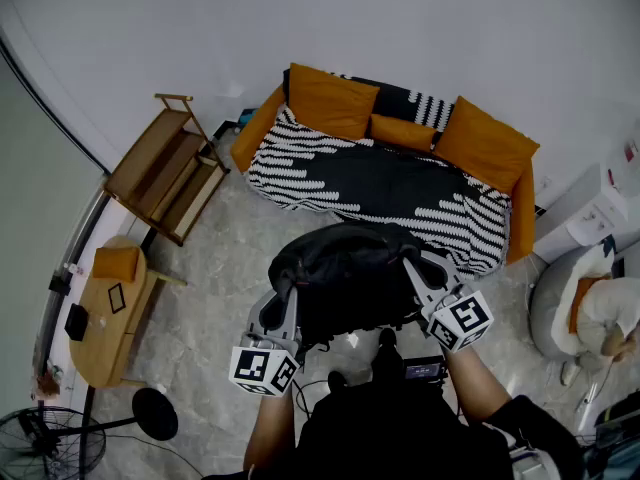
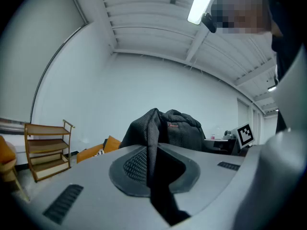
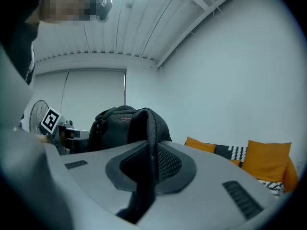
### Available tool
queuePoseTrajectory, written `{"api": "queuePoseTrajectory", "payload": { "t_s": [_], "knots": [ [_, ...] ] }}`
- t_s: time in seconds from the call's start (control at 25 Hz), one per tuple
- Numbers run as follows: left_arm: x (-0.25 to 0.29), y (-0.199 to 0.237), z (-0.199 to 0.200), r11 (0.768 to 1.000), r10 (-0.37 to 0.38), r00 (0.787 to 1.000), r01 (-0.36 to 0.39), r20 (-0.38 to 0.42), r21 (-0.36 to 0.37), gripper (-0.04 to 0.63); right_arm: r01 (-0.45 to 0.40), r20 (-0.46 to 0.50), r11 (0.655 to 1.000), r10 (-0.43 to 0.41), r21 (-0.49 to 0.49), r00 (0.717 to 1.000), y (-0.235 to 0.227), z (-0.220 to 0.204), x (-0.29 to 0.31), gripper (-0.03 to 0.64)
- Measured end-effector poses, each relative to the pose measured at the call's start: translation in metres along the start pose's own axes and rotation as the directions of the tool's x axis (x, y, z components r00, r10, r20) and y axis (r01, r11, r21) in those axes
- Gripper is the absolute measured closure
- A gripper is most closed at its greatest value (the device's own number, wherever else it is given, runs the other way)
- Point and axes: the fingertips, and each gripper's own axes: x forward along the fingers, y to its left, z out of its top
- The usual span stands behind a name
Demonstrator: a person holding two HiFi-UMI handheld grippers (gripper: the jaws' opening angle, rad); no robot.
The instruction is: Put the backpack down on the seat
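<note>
Holding: I have the black backpack [image 1: 345, 278] hanging between the two tools, one on each side of it.
Left hand-held gripper [image 1: 283, 306]: clamped on a mesh shoulder strap [image 2: 152, 143]; in its own view [image 2: 153, 169] the strap runs up between the textured pads, which are nearly together on it.
Right hand-held gripper [image 1: 420, 273]: clamped the same way; in its own view [image 3: 151, 166] the other strap [image 3: 151, 133] is pinched between the pads and leads up to the bag.
Backpack position: up off the floor [image 1: 220, 268], close in front of my body. From the head view its far edge overlaps the front edge of the sofa [image 1: 400, 183]. It is not resting on the seat.
Backpack shape: bulging and rounded, and in both gripper views its bulk stands above the jaws [image 2: 177, 128] [image 3: 120, 126].
Sofa: black-and-white patterned cover, with orange cushions [image 1: 330, 100] along the back and orange sides.
Left of sofa: a wooden shelf rack [image 1: 165, 173] stands against the wall, also seen at the left of the left gripper view [image 2: 47, 147].
Lower left: a small wooden bench [image 1: 105, 313] carries an orange pad and a few dark flat items; a floor fan [image 1: 45, 443] stands near it.
</note>
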Motion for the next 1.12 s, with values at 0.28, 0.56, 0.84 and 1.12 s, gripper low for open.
{"api": "queuePoseTrajectory", "payload": {
  "t_s": [0.28, 0.56, 0.84, 1.12],
  "knots": [
    [-0.024, -0.01, 0.033, 0.995, -0.012, 0.999, 0.007, 0.049, 0.102, 0.558, -0.041, 0.08, 0.999, 0.041, -0.002, 0.996, 0.025, 0.014, -0.013, 0.569],
    [-0.066, -0.022, 0.035, 0.995, 0.04, 0.998, -0.044, 0.048, 0.084, 0.558, -0.128, 0.101, 0.992, 0.127, 0.005, 0.987, 0.059, 0.015, -0.038, 0.569],
    [-0.089, -0.034, 0.025, 0.994, 0.078, 0.996, -0.081, 0.038, 0.069, 0.558, -0.173, 0.092, 0.985, 0.171, 0.025, 0.981, 0.07, 0.009, -0.05, 0.569],
    [-0.07, -0.052, 0.035, 0.99, 0.106, 0.993, -0.109, 0.042, 0.084, 0.558, -0.217, 0.112, 0.976, 0.213, 0.028, 0.971, 0.042, 0.025, -0.047, 0.569]
  ]
}}
